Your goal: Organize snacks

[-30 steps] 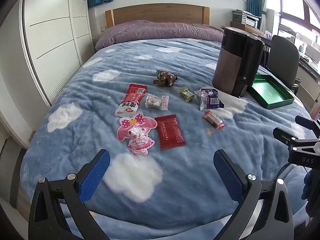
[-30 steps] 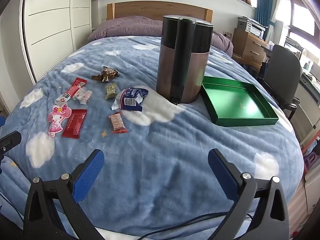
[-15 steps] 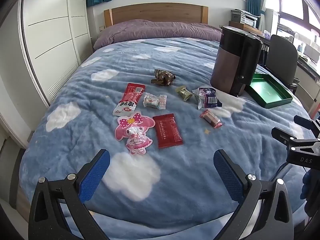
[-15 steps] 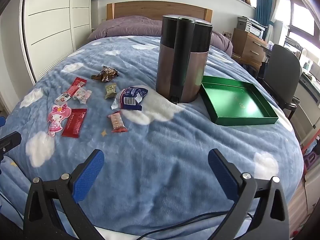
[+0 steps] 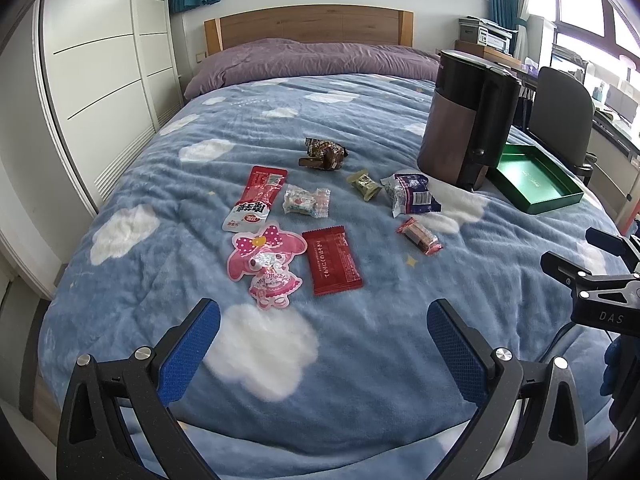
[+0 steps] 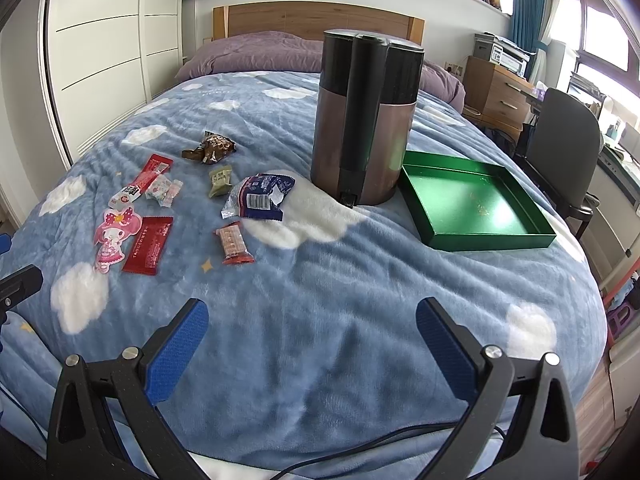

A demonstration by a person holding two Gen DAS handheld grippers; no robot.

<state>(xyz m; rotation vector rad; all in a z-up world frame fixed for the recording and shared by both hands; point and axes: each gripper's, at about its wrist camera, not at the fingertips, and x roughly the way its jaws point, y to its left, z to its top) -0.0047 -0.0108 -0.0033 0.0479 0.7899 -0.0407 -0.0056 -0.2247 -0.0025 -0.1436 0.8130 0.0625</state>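
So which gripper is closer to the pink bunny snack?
Left. The left gripper hangs open just short of the pink bunny snack. The right gripper is open too, farther off, with the snack up to its left.

Bed (image 5: 360, 128) with wooden headboard (image 5: 308, 26) against white wall; white wardrobe (image 5: 100, 60) left of bed, office chair (image 6: 568, 152), bright windows (image 6: 600, 36) right.
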